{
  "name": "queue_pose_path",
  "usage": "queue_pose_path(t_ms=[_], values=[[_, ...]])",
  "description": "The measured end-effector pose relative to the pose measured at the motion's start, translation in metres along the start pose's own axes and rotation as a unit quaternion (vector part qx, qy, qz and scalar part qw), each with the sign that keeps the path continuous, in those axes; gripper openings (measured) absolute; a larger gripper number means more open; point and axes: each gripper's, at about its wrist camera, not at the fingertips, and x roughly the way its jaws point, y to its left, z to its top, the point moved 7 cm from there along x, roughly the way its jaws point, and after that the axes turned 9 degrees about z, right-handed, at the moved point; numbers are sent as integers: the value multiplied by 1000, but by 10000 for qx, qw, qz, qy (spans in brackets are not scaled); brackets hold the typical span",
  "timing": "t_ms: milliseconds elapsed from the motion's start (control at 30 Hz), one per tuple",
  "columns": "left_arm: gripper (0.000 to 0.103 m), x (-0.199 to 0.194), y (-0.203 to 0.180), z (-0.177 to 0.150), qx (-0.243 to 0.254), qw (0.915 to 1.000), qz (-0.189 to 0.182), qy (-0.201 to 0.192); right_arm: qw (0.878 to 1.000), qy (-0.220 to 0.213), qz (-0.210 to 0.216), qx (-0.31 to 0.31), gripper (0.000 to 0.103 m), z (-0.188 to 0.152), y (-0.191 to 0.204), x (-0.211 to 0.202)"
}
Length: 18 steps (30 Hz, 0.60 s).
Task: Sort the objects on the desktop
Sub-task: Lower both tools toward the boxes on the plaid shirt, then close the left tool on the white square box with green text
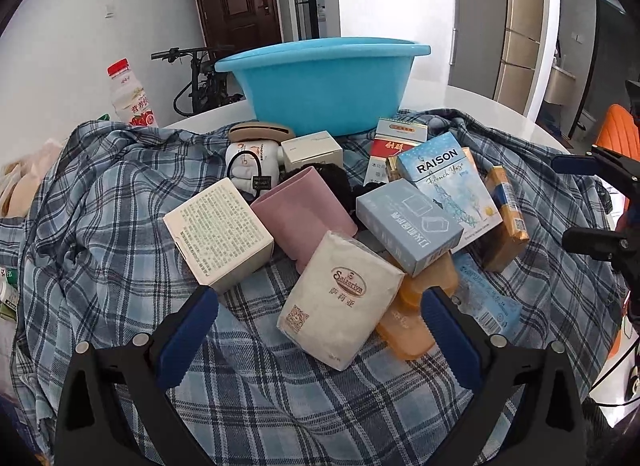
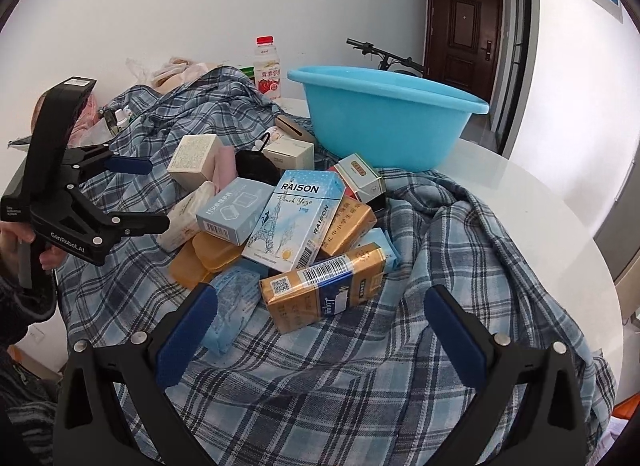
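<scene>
- While both tools hover with jaws spread wide and gripping nothing, the pile of boxes (image 1: 400,205) sits heaped mid-tabletop on the plaid shirt (image 1: 100,205), likely dumped there for sorting.
- Left gripper (image 1: 320,318) faces the white tissue pack (image 1: 340,298), the nearest item, probably its first pick.
- Right gripper (image 2: 320,318) lines up on the gold carton (image 2: 320,290).
- Blue basin (image 2: 384,117) waits toward the tabletop's far edge, seemingly the drop-off.
</scene>
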Motion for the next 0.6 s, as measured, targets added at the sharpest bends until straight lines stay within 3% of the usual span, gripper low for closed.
queue_pose_path(t_ms=[133,267,467,600], values=[[103,9,-3,-1,223,9986,-471,133,9992,138,339,146,103,3,-9,7],[103,16,-2,-1,207,9957,-866,239,9986,324,370,192,103,1,-15,11],[103,26,-2,-1,149,9942,-987,412,9981,445,354,227,103,-3,-18,17],[103,18,16,8,-131,9964,-816,174,9981,477,312,247,103,-5,-18,21]])
